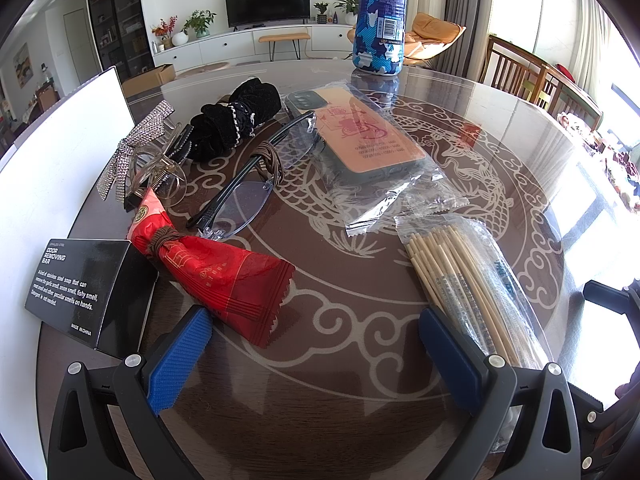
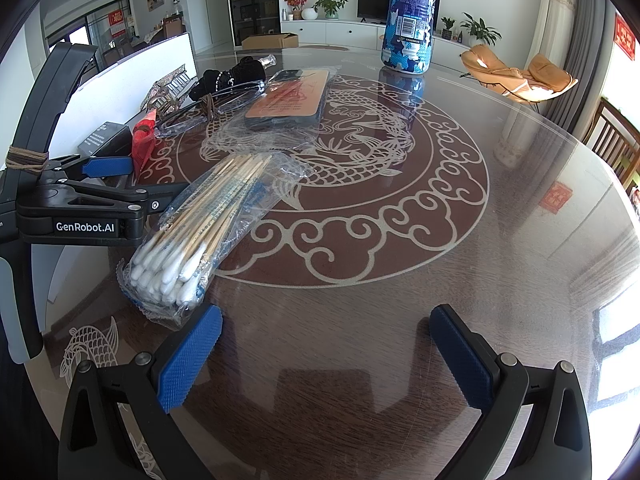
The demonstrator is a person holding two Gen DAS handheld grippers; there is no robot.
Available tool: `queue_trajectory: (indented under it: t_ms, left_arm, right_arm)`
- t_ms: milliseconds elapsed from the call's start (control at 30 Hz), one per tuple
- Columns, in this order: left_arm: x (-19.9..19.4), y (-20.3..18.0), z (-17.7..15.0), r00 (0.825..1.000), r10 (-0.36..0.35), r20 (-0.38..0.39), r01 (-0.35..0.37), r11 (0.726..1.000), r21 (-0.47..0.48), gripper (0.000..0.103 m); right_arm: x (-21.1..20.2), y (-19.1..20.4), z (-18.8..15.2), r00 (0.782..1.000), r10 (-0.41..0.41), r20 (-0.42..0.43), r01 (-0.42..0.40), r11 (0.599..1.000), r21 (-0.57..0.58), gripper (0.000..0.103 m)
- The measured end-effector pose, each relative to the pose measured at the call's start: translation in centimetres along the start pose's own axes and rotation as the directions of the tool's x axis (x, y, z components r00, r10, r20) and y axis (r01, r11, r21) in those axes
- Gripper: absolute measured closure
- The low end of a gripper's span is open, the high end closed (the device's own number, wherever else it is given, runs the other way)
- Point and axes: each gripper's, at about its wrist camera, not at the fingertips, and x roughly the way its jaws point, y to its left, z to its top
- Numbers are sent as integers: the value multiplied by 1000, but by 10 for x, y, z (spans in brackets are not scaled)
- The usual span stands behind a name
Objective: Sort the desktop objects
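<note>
Both tools released, empty: left tool (image 1: 316, 338) between red packet (image 1: 216, 276) and cotton swab bag (image 1: 472, 280); right tool (image 2: 326, 344) over bare table (image 2: 500, 280). Glasses (image 1: 256, 184), phone case (image 1: 360, 132) farther back; bottle (image 1: 382, 16) apparently upright.

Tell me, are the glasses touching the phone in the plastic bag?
Cannot tell. In the left wrist view, the glasses run up against the phone's plastic bag, but no contact shows plainly.

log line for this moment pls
left gripper: open, empty | right gripper: open, empty | cotton swab bag: on table, untouched
</note>
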Motion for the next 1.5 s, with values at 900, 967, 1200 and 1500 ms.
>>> queue_trajectory:
  t_ms: [900,967,1200,1500]
  left_arm:
    - [0,0,0,1000,1,0,-1,1000,-1,0]
    - [-1,0,-1,1000,1,0,-1,1000,-1,0]
    - [0,1,0,1000,1,0,-1,1000,-1,0]
    - [-13,5,-14,999,-29,-15,30,999,43,0]
  right_arm:
    - [0,0,0,1000,0,0,0,1000,1,0]
    - [0,0,-1,1000,0,0,0,1000,0,0]
    - [0,0,0,1000,-1,0,1,1000,1,0]
    - [0,0,-1,1000,0,1,0,1000,1,0]
